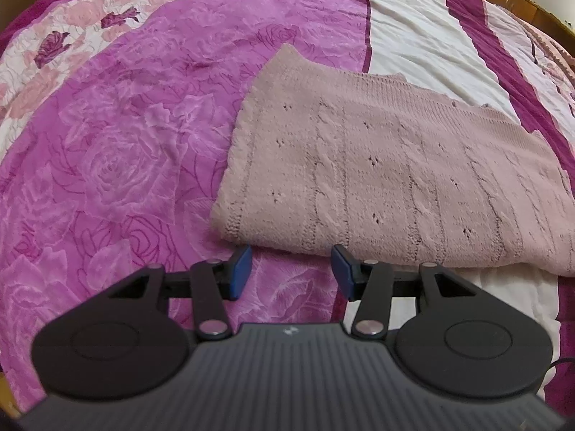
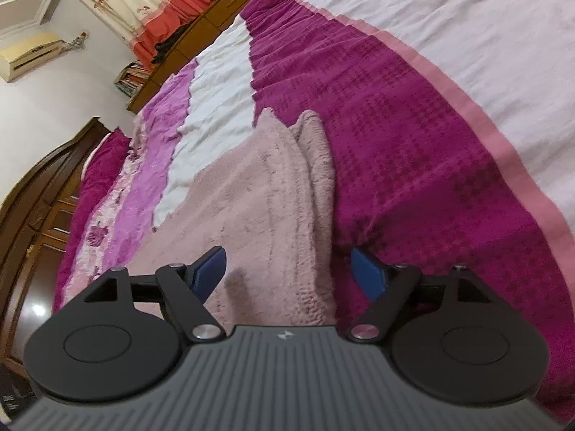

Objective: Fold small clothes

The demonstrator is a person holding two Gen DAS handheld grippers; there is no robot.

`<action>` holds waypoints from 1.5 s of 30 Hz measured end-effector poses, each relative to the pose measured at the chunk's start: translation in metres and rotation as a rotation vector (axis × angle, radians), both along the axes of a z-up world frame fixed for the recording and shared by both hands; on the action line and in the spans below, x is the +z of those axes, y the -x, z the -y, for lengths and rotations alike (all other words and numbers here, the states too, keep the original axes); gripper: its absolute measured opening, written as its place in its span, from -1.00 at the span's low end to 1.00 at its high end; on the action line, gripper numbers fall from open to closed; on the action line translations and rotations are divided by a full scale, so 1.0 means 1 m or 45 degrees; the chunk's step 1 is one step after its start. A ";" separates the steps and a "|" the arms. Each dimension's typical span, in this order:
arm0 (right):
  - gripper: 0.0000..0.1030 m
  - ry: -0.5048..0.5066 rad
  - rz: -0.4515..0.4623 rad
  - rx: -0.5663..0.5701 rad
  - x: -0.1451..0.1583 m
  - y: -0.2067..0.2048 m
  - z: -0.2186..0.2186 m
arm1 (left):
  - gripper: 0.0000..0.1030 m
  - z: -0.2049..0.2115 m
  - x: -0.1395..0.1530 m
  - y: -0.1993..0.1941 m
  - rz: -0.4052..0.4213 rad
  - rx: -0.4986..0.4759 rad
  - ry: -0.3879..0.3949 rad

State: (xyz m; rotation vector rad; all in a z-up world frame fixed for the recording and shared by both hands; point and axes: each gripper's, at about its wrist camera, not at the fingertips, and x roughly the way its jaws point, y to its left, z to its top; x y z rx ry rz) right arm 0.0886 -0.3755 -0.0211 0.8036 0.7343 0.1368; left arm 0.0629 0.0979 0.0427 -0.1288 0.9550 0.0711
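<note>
- Bedspread [image 1: 118,151]: one, covering the whole work surface; rose-printed purple band at the left, a plain white band [image 1: 406,36] further right, dark magenta stripes beyond. Much bare purple cloth is left free to the left of the garment.
- Knitted garment [image 1: 377,165]: one, dusty pink, cable-patterned, laid flat and folded over on itself. It lies right of centre in the left wrist view, over the seam between the purple and white bands. Its left edge is scalloped, its near edge is a thick fold and its right end is cut off by the frame.
- Left gripper [image 1: 291,269]: one, blue-padded, jaws moderately parted and nothing held. It is seen just short of the garment's near fold. The tips lie at the fold line; contact cannot be judged.
- Right gripper [image 2: 291,273]: one, blue-padded, jaws set wide. The garment's edge [image 2: 287,215] lies between them but is not pinched. The left finger [image 2: 210,269] is seen over the knit, the right finger [image 2: 368,274] over dark magenta cloth [image 2: 413,151].
- Two layered edges of the knit are seen ending in two points [image 2: 287,122] ahead of the right gripper.
- Surroundings, right wrist view: wooden cabinets [image 2: 39,215] at far left, one wall air conditioner [image 2: 28,55], one floral curtain [image 2: 133,3], a stack of books [image 2: 131,77], and a wooden headboard [image 2: 222,7] along the bed's far edge.
</note>
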 end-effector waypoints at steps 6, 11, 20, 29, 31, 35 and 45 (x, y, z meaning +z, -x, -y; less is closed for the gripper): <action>0.50 -0.038 0.049 0.024 -0.005 0.006 -0.008 | -0.02 0.002 -0.002 0.002 -0.015 0.004 -0.006; 0.50 -0.040 0.072 0.016 -0.008 0.009 -0.008 | -0.02 0.004 -0.003 0.002 -0.021 0.006 -0.011; 0.71 -0.033 0.042 0.050 -0.006 0.002 -0.010 | -0.02 0.009 -0.006 0.001 -0.034 -0.007 -0.025; 0.87 -0.010 0.066 0.034 -0.004 -0.002 -0.018 | -0.02 0.012 -0.005 0.003 -0.038 -0.014 -0.031; 0.86 -0.015 0.067 0.027 -0.004 -0.002 -0.017 | -0.02 0.012 -0.004 0.003 -0.039 -0.013 -0.031; 0.83 -0.059 0.055 -0.014 -0.004 -0.002 -0.012 | -0.02 0.013 -0.005 0.002 -0.046 -0.010 -0.034; 0.37 -0.037 0.072 -0.101 -0.004 -0.002 -0.006 | -0.02 0.016 -0.005 0.003 -0.052 -0.021 -0.044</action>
